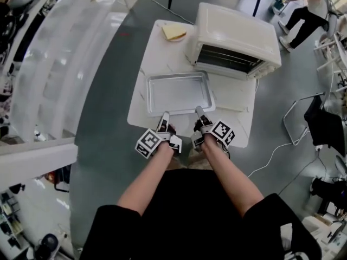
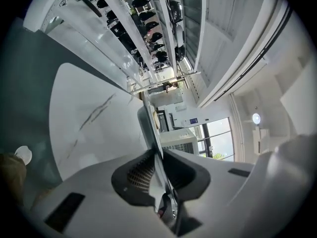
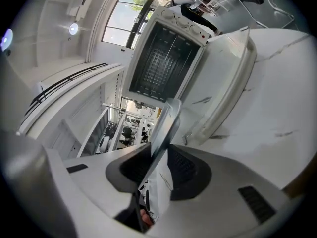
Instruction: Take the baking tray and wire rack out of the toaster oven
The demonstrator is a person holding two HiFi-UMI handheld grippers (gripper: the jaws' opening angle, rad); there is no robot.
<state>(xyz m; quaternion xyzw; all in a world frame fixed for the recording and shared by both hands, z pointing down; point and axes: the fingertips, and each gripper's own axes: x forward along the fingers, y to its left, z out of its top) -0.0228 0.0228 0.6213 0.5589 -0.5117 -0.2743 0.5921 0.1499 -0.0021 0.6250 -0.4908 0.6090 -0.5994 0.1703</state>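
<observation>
The silver baking tray (image 1: 179,92) lies level over the white table (image 1: 238,123), in front of the toaster oven (image 1: 233,34). My left gripper (image 1: 164,116) is shut on the tray's near rim at its left; in the left gripper view the thin rim (image 2: 152,133) runs between the pads of that gripper (image 2: 157,157). My right gripper (image 1: 199,111) is shut on the same rim further right, with the tray edge (image 3: 167,123) clamped in its jaws (image 3: 161,155). The oven (image 3: 166,58) stands open with its door (image 3: 233,78) folded down. The wire rack (image 3: 161,66) sits inside.
A slice of bread (image 1: 173,32) lies at the table's far left corner. A person (image 1: 303,15) stands at the far right beyond the oven. A black chair (image 1: 325,126) and cables (image 1: 271,158) are on the floor to the right.
</observation>
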